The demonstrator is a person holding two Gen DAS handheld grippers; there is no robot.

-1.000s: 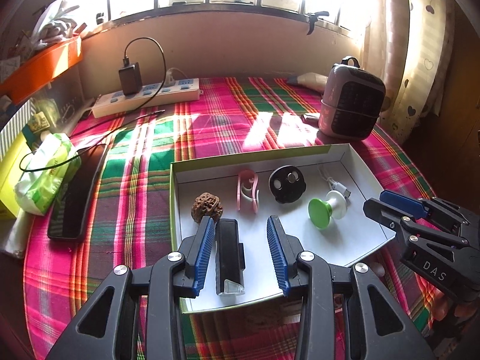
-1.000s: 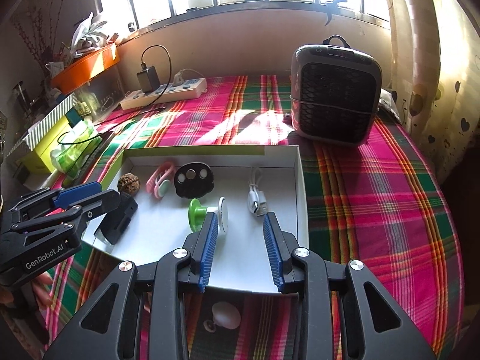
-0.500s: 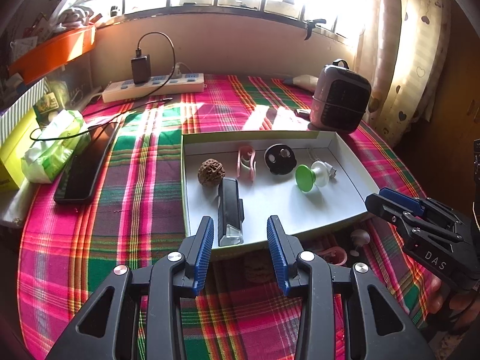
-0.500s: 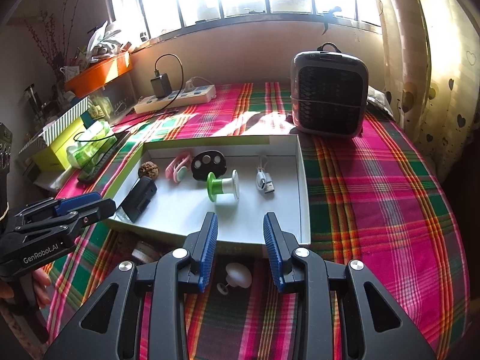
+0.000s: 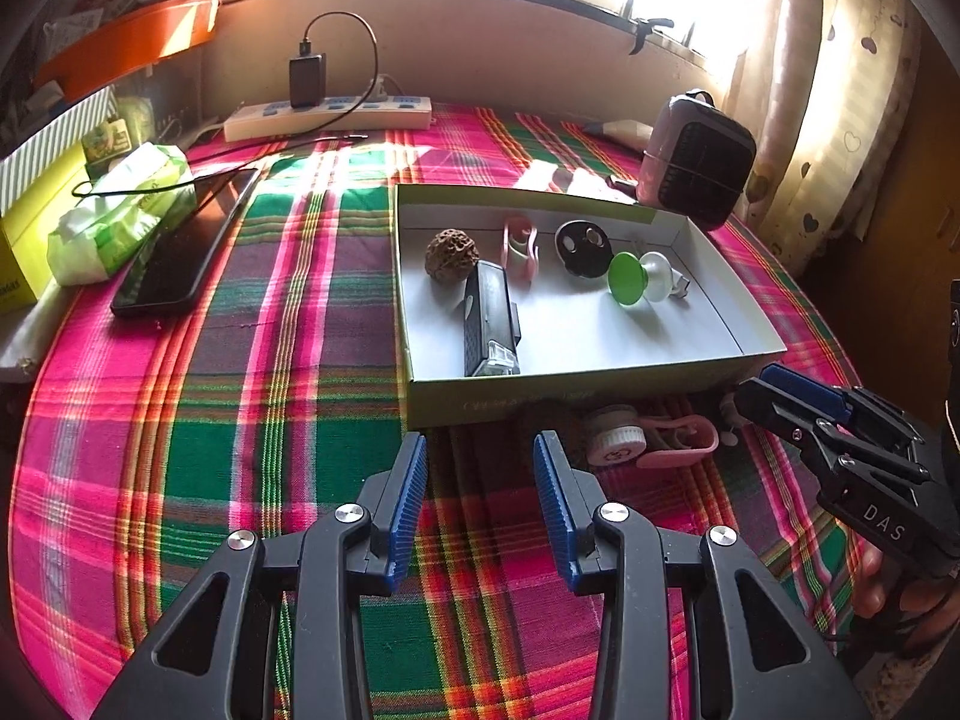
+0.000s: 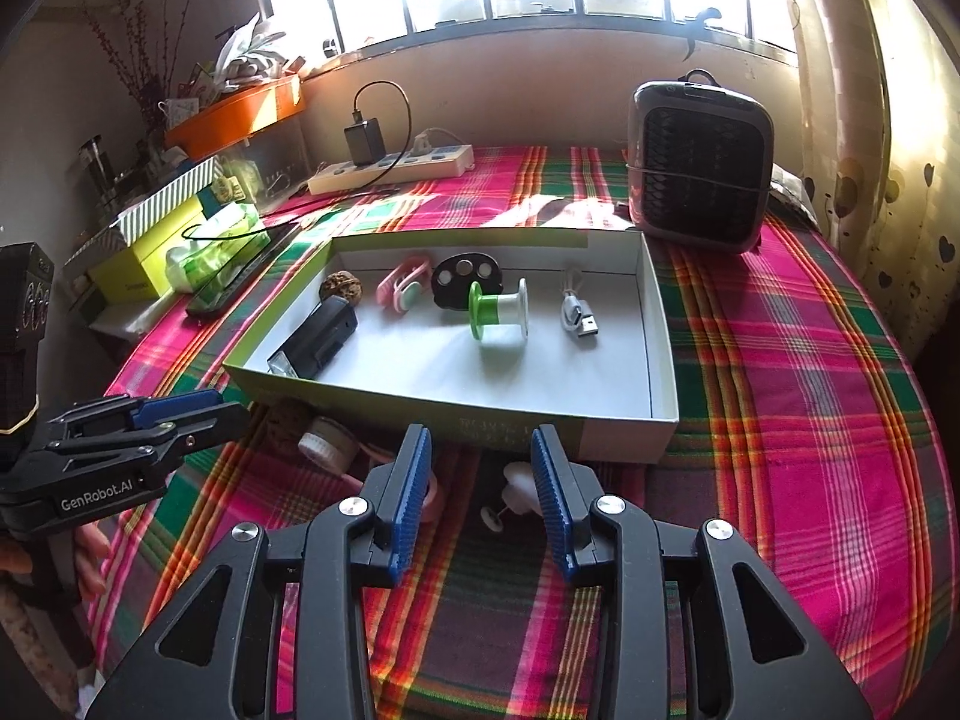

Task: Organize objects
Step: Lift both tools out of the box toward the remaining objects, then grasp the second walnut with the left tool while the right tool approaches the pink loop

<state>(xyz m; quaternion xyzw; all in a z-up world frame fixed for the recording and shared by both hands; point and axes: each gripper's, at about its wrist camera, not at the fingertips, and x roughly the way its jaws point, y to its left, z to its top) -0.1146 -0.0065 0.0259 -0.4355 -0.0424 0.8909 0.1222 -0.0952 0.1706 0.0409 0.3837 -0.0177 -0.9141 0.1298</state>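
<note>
A white open box (image 5: 708, 240) (image 6: 660, 324) on the plaid cloth holds a walnut (image 5: 451, 255), a black device (image 5: 491, 327) (image 6: 315, 339), a pink clip (image 5: 519, 243), a black disc (image 5: 582, 246), a green-and-white spool (image 5: 639, 276) (image 6: 498, 309) and a USB adapter (image 6: 579, 312). In front of the box lie a small white jar (image 5: 615, 441) (image 6: 327, 444), a pink clip (image 5: 681, 447) and a white knob (image 6: 516, 489). My left gripper (image 5: 480, 480) is open and empty, held before the box. My right gripper (image 6: 480, 480) is open and empty above the white knob.
A dark heater (image 6: 699, 168) stands behind the box at the right. A power strip with charger (image 5: 327, 114) lies at the back. A phone (image 5: 180, 252), tissue pack (image 5: 120, 213) and yellow box (image 6: 150, 252) are at the left.
Both grippers have pulled back from over the box toward the table's front edge. The black device stays in the box. Items in front of the box have come into view.
</note>
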